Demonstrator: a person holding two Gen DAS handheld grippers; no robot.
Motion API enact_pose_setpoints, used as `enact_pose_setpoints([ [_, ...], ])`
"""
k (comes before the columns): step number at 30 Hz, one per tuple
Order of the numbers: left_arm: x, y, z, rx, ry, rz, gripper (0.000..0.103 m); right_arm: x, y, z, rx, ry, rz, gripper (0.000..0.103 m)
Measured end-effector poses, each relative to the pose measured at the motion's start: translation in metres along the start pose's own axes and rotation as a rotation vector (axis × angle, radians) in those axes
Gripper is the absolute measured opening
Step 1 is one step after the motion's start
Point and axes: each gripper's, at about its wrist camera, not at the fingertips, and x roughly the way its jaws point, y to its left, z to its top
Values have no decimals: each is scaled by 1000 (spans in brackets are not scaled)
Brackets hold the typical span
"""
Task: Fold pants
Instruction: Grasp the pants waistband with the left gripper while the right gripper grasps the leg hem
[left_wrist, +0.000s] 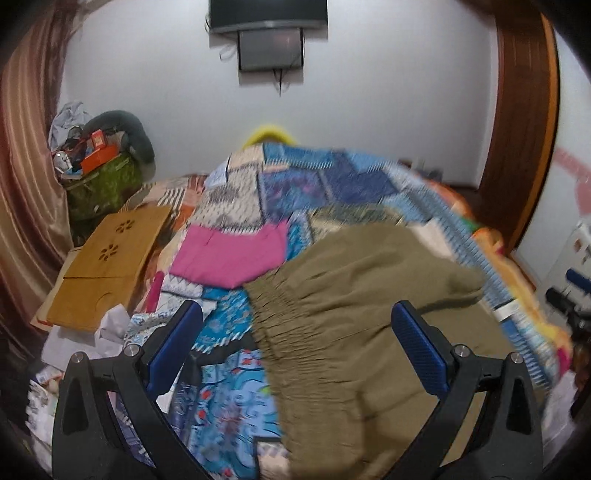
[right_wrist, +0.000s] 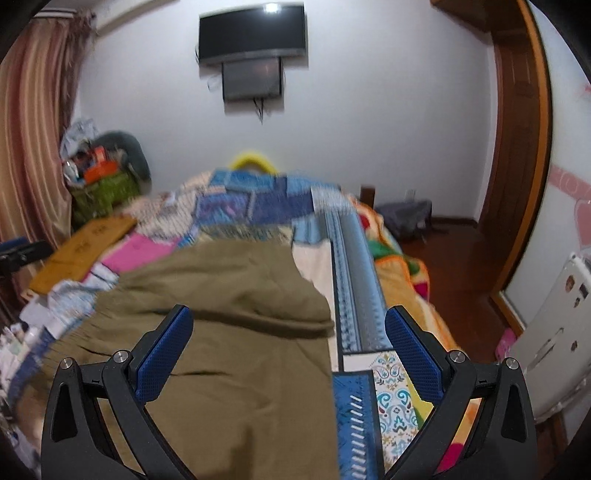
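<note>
Olive-green pants (left_wrist: 354, 295) lie spread on a patchwork bedspread (left_wrist: 303, 184), the gathered elastic waistband (left_wrist: 280, 317) toward the left. My left gripper (left_wrist: 295, 317) is open and empty, its blue pads above the waistband area. In the right wrist view the pants (right_wrist: 221, 295) lie folded over with a crease across the middle. My right gripper (right_wrist: 288, 325) is open and empty above the pants' right edge. The right gripper also shows at the far right of the left wrist view (left_wrist: 569, 299).
A pink cloth (left_wrist: 232, 254) lies left of the pants. A wooden lap tray (left_wrist: 107, 266) and a cluttered green bag (left_wrist: 99, 184) sit at the left. A curtain (left_wrist: 26, 184) hangs left; a door frame (right_wrist: 517, 184) stands right. A TV (right_wrist: 251, 33) hangs on the wall.
</note>
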Motion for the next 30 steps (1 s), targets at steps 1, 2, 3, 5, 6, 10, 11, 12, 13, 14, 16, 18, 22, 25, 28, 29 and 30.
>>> enact_pose_setpoints([
  [1,10,1,-2,14,23,15,103,9,-4,-2,4,24,1,102],
  [2,22,3,-2,25,42,31,103,23,-11,-5,15,67,8,102],
  [3,37,5,-5,38,72,42,103,31,-15,-7,21,95,16,102],
  [5,61,10,-9,40,130,32,103,48,-22,-11,33,150,40,102],
  [6,68,12,-11,38,150,21,103,58,-26,-14,37,176,51,102],
  [10,100,17,-22,25,259,-35,103,90,-39,-21,58,254,73,98],
  [11,106,18,-24,23,274,-41,103,96,-42,-23,65,270,82,95],
  [12,111,18,-25,22,288,-51,97,106,-45,-24,75,296,91,89],
  [13,114,19,-26,21,304,-61,90,113,-47,-24,83,317,98,82],
  [14,117,19,-28,19,322,-73,89,121,-49,-25,91,342,112,79],
  [16,125,22,-30,-8,341,-116,88,136,-52,-29,105,391,140,70],
  [18,128,24,-31,-23,345,-143,88,148,-54,-32,99,424,158,63],
  [22,131,26,-31,-37,347,-155,84,155,-47,-38,27,428,137,49],
  [25,133,26,-30,-18,341,-133,84,151,-43,-41,-4,430,120,24],
  [28,135,24,-29,39,320,-88,84,147,-45,-47,-18,434,98,17],
  [29,136,23,-28,53,319,-81,84,145,-46,-48,-21,438,95,16],
  [30,137,23,-27,64,319,-76,84,147,-48,-47,-22,443,92,15],
])
